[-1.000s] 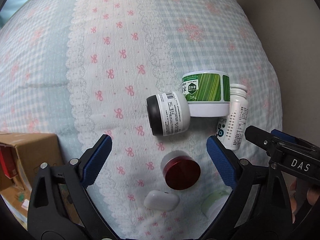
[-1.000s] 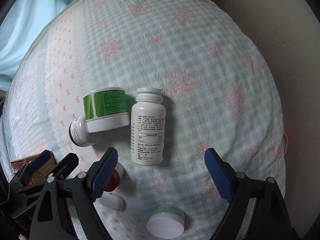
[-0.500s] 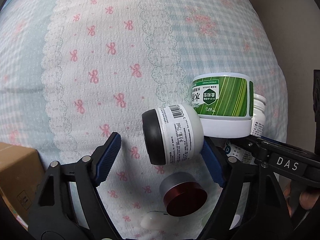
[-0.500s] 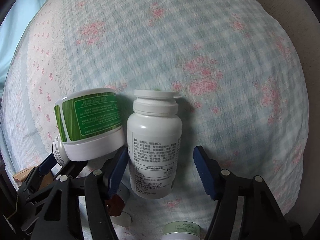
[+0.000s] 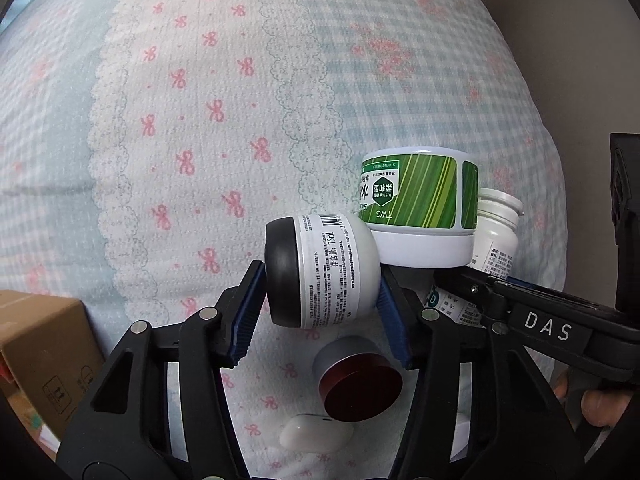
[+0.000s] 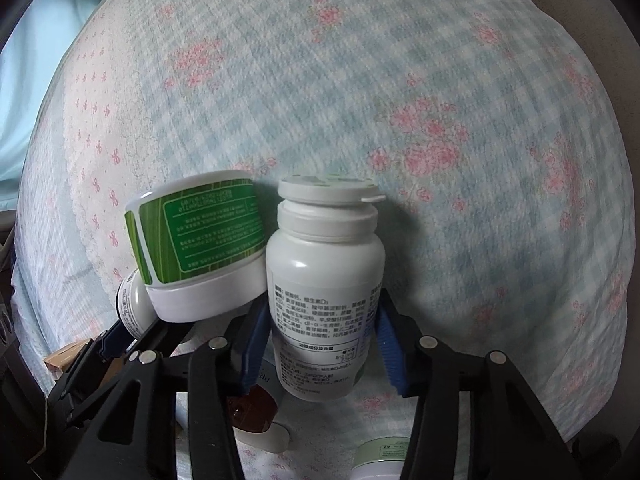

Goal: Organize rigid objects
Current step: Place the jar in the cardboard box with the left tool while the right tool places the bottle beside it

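A white jar with a black lid (image 5: 320, 272) lies on its side at the centre of the left wrist view, its label showing a barcode and small print. The left gripper (image 5: 320, 304) has its blue pads pressed against the jar's two ends, clamped on it. Just to its upper right, touching it, sits a green-striped tub with a white base (image 5: 420, 208), tilted.

In the right wrist view, a white pill bottle with a flip cap (image 6: 324, 280) stands at centre, printed text on its body, and the right gripper (image 6: 320, 336) grips its lower body between both blue pads. The green tub (image 6: 196, 236) leans against the bottle's left side.

Low in the left wrist view lie a red-lidded tin (image 5: 360, 384) and a white earbud case (image 5: 316, 436) on the patterned bedspread (image 5: 200, 120). A cardboard box (image 5: 44, 352) sits at the lower left edge.
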{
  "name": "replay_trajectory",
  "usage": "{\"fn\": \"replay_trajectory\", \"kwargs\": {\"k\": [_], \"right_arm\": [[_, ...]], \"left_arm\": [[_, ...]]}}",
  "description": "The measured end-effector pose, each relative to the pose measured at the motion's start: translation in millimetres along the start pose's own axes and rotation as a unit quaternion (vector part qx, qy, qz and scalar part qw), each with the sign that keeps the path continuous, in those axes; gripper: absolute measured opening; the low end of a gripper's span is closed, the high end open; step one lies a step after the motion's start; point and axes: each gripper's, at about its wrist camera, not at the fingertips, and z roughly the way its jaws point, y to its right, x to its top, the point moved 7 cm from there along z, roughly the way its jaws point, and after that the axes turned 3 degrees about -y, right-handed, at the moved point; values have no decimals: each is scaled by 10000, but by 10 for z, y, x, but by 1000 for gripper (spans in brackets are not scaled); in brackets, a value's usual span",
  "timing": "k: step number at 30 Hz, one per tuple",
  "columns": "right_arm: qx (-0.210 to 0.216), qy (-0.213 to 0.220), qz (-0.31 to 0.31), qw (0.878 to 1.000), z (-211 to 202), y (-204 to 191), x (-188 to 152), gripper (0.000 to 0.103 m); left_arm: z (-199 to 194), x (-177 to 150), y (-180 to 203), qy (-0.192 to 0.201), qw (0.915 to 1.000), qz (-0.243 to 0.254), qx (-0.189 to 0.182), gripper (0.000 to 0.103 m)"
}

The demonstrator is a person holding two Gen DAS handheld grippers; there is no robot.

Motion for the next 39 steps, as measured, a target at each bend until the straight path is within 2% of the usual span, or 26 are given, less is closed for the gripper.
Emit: {"fn": "replay_trajectory", "kwargs": {"k": [5,12,19,24,27,30,39], "right_arm": [[109,112,74,9999,-96,-26,-111,46],[253,399,115,9988,-567,-14,-398,46],[293,915,-194,9952,-1266,-42,-637,46],[383,1228,-474,9906,-1853,-126,-977,46],[420,1420,-771,9860,-2118,-270,-1198,46],[464,1569,-1126,9801,-2255,-462,-1388,46],[789,1590,-1804,9674,-2260,-1104,-2019,46]], "left_arm": [[-141,-26,-61,24,10000,-48,9,48],[-615,-197,-64,264,9996,-105,-71,47],[-1520,-454,22,775,9968,-121,-165,47],[-2216,-677,-72,1211,9913,-369,-348,47],[-2591,-853,-201,1463,9871,-501,-420,47],[-2859,-1048,-411,1618,9844,-612,-319,47],[-3400,-1600,-1304,1915,9740,-1207,-100,47]]}}
